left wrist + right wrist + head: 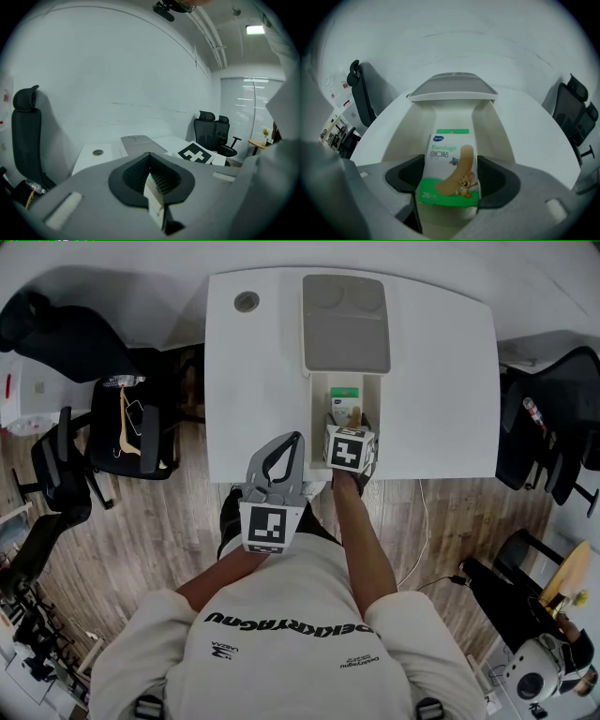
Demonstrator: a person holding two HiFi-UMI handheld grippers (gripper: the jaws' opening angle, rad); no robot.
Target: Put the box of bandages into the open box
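The open box stands at the near middle of the white table, its grey lid flipped back. My right gripper is over the box's cavity, shut on the green and white box of bandages. In the right gripper view the box of bandages sits between both jaws of my right gripper, above the cream inner wall of the open box. A green edge shows just behind it. My left gripper hovers at the table's near edge, left of the open box, shut with nothing clearly in it.
A round cable hole lies at the table's far left. Black office chairs stand on the left and on the right; one holds a coat hanger. Wooden floor runs along the near side.
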